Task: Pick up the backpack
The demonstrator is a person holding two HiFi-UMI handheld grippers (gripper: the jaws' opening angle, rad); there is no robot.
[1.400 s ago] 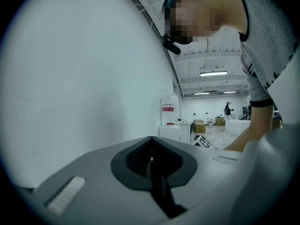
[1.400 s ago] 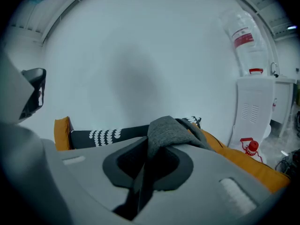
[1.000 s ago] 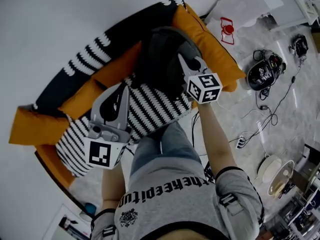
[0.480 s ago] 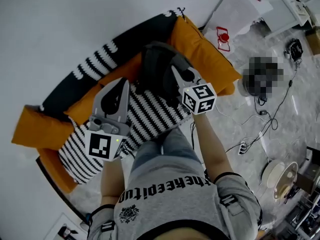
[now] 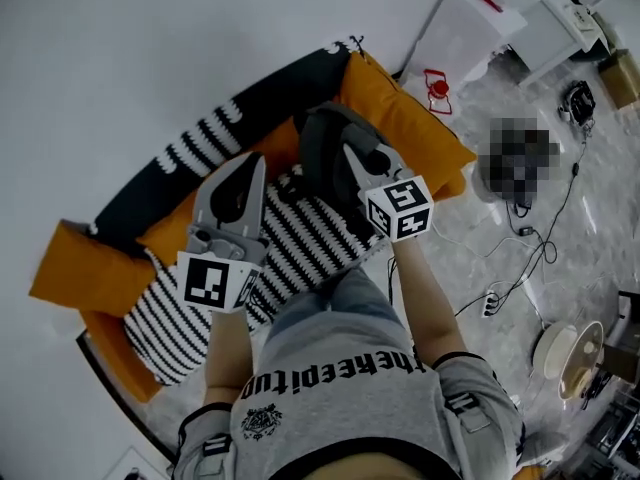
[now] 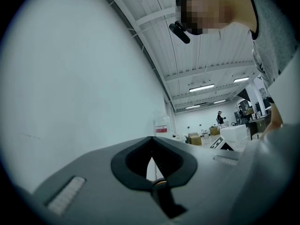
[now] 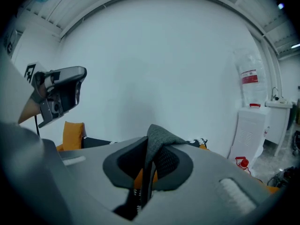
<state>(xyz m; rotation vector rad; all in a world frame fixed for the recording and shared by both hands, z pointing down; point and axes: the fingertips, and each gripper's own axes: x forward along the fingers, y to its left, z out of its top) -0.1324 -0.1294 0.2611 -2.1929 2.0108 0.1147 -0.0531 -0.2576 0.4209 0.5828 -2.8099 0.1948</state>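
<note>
The dark grey backpack [image 5: 325, 148] is over the striped seat of the sofa [image 5: 300, 233], against the orange back cushions [image 5: 400, 118]. My right gripper [image 5: 352, 156] is shut on a grey fabric strap of the backpack [image 7: 161, 142], which stands folded between its jaws in the right gripper view. Whether the bag's base still touches the seat is hidden. My left gripper [image 5: 256, 163] hovers to the left of the backpack above the seat, shut and holding nothing; in the left gripper view [image 6: 151, 142] it faces a bare white wall. It also shows in the right gripper view, where the left gripper [image 7: 61, 95] hangs at the left.
The sofa stands against a white wall [image 5: 120, 48]. To its right is a white cabinet with a red extinguisher [image 5: 437, 83]. Cables and a power strip [image 5: 488, 286] lie on the marble floor, with dishes [image 5: 565, 353] further right. My legs stand at the sofa's front edge.
Both grippers have risen over the sofa. The right one carries the backpack strap up with it, and the bag follows; the left stays shut with nothing in it.
</note>
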